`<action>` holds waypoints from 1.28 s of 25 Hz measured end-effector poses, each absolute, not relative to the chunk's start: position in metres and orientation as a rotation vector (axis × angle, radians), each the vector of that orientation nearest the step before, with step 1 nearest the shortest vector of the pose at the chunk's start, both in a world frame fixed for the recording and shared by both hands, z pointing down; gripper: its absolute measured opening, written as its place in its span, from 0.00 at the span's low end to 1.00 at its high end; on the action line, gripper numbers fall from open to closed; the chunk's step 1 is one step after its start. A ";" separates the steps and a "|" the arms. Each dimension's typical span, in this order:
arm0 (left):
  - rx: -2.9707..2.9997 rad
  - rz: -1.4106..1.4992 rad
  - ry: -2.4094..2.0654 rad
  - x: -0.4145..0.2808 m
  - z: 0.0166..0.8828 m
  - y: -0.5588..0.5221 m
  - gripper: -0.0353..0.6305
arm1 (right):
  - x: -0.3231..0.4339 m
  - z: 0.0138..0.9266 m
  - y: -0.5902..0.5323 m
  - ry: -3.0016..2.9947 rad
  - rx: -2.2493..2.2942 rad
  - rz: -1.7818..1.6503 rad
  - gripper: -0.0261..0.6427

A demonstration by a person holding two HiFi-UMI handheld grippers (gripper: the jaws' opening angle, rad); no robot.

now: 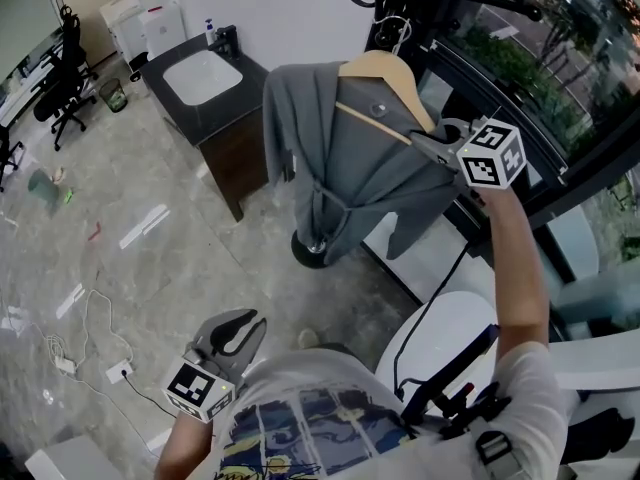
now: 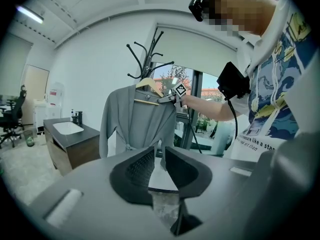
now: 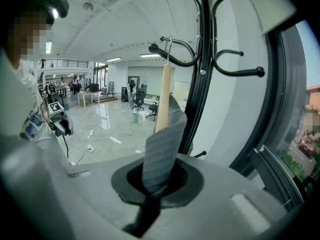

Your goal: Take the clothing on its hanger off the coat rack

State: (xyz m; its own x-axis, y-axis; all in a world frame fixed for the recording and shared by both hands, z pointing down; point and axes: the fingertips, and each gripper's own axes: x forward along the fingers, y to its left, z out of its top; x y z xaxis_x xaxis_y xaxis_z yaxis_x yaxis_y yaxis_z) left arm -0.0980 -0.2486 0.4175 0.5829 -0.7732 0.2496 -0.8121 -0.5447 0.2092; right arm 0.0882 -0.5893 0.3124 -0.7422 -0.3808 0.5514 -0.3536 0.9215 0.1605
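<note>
- Right gripper (image 3: 158, 178) has its jaws pressed together on a fold of the grey garment (image 1: 345, 173), at the shoulder draped over one end of the wooden hanger (image 1: 388, 76). In the right gripper view the ribbed grey cloth rises straight out from between the pads, with the pale wood just behind it.
- Left gripper (image 2: 160, 158) has its jaws a little apart with a narrow gap between the pads, and nothing sits in that gap. In the head view it is held low at the person's left side, well apart from the garment.
- The garment hangs on its hanger from the black coat rack (image 3: 202, 59). The hanger's metal hook (image 3: 170, 46) sits over one of the rack's curved arms.
- The garment's sleeves and belt hang down in front of the rack's pole, and its hem ends above the rack's round base (image 1: 310, 250).
- The person's right arm (image 1: 520, 258) is stretched forward and up to the hanger's shoulder, with the gripper's marker cube just beside the cloth.
- A dark cabinet (image 1: 235, 148) with a white sink (image 1: 203, 76) set in its top stands to the left of the rack, near the garment but not touching it.
- A tall window (image 1: 560, 58) runs along the right, close behind the rack.
- White cables (image 1: 90, 333) lie on the glossy floor (image 1: 150, 218) at the left, and an office chair (image 1: 62, 73) stands further off.
</note>
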 end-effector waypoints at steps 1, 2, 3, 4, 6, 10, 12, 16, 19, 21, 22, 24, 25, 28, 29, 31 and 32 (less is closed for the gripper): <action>2.516 0.178 -1.299 -0.099 0.416 -0.245 0.16 | 0.088 0.309 -0.585 -2.476 0.525 -0.065 0.05; 2.516 0.172 -1.301 -0.100 0.414 -0.242 0.16 | 0.088 0.307 -0.580 -2.476 0.528 -0.068 0.05; 2.517 0.168 -1.302 -0.101 0.412 -0.238 0.16 | 0.089 0.306 -0.574 -2.475 0.533 -0.071 0.05; 2.520 0.166 -1.302 -0.103 0.411 -0.234 0.16 | 0.090 0.305 -0.568 -2.474 0.539 -0.074 0.05; 2.526 0.168 -1.301 -0.106 0.410 -0.228 0.16 | 0.092 0.302 -0.557 -2.472 0.552 -0.083 0.05; 2.532 0.166 -1.289 -0.115 0.411 -0.212 0.16 | 0.091 0.300 -0.526 -2.469 0.564 -0.097 0.05; 2.547 0.158 -1.272 -0.116 0.410 -0.200 0.16 | 0.089 0.299 -0.507 -2.465 0.570 -0.105 0.05; 2.578 0.164 -1.249 -0.121 0.404 -0.178 0.16 | 0.081 0.300 -0.467 -2.459 0.585 -0.116 0.05; 2.590 0.169 -1.232 -0.129 0.404 -0.160 0.16 | 0.075 0.300 -0.433 -2.460 0.589 -0.115 0.05; 2.599 0.169 -1.214 -0.134 0.404 -0.146 0.16 | 0.070 0.299 -0.408 -2.465 0.587 -0.111 0.05; 2.606 0.170 -1.206 -0.136 0.404 -0.138 0.16 | 0.066 0.299 -0.395 -2.468 0.584 -0.111 0.05; 2.615 0.176 -1.199 -0.142 0.405 -0.125 0.16 | 0.058 0.296 -0.369 -2.475 0.575 -0.118 0.05; 2.617 0.178 -1.197 -0.145 0.406 -0.119 0.16 | 0.054 0.295 -0.357 -2.478 0.571 -0.122 0.05; 2.625 0.180 -1.182 -0.153 0.407 -0.100 0.16 | 0.045 0.293 -0.319 -2.489 0.577 -0.130 0.05; 2.627 0.182 -1.175 -0.155 0.408 -0.094 0.16 | 0.043 0.294 -0.307 -2.495 0.580 -0.129 0.05; 2.631 0.184 -1.163 -0.159 0.411 -0.083 0.16 | 0.037 0.294 -0.284 -2.511 0.575 -0.125 0.05; 2.635 0.184 -1.159 -0.160 0.412 -0.078 0.16 | 0.034 0.295 -0.272 -2.519 0.568 -0.124 0.05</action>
